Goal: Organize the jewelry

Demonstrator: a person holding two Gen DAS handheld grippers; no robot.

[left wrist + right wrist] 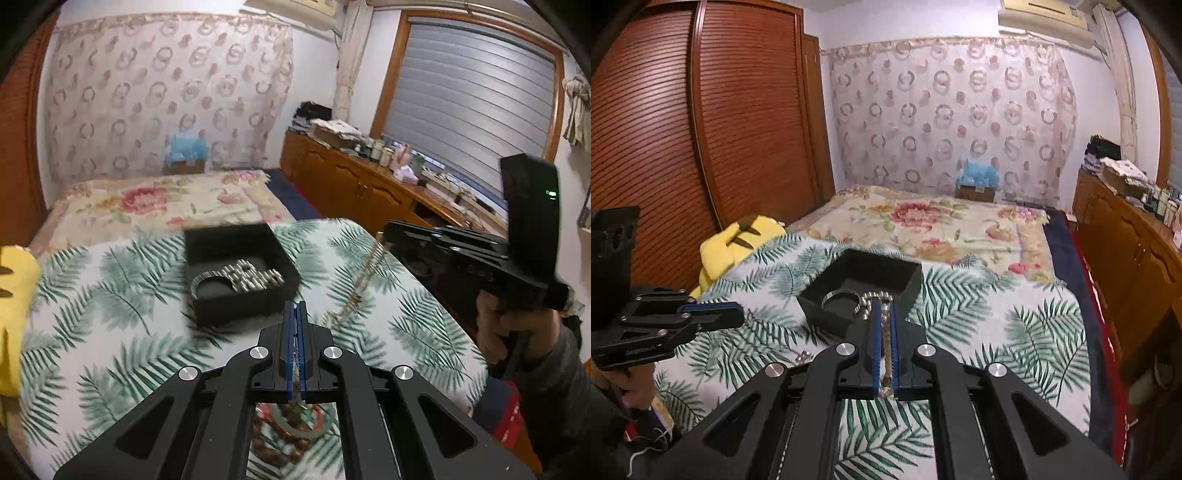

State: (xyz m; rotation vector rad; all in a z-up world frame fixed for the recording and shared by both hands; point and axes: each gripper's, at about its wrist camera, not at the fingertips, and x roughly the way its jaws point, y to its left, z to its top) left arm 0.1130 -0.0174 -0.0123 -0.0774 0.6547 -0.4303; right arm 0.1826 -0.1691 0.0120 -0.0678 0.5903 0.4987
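**Left wrist view.**
- Black box [240,273]: on the palm-print cloth [110,295], lid off. It already holds a silver bangle [207,282] and a heap of silver beads [255,280], so part of the sorting looks done.
- Gold chain [364,280]: the item in hand. It is off the cloth and stretched between the two tools, with its long axis slanting from the right gripper [388,236] at upper right down to the left gripper [296,332] at lower centre. The chain passes to the right of the box, not over it.
- Left gripper: jaws together, the blue pads pinching what seems to be the chain's lower end; the link between the pads is too thin and blurred to be sure.
- Still loose on the cloth under the tool: a string of brown beads [284,443] and a pale green bangle [295,430]. These are judged still to be put away.

**Right wrist view.**
- Right gripper [884,325]: jaws clamped on the chain, whose links run lengthwise between the pads, along the fingers and toward the box.
- Left gripper: at the left edge, jaws closed.
- A small silvery piece [803,356] lies on the cloth just in front of the box, outside it.
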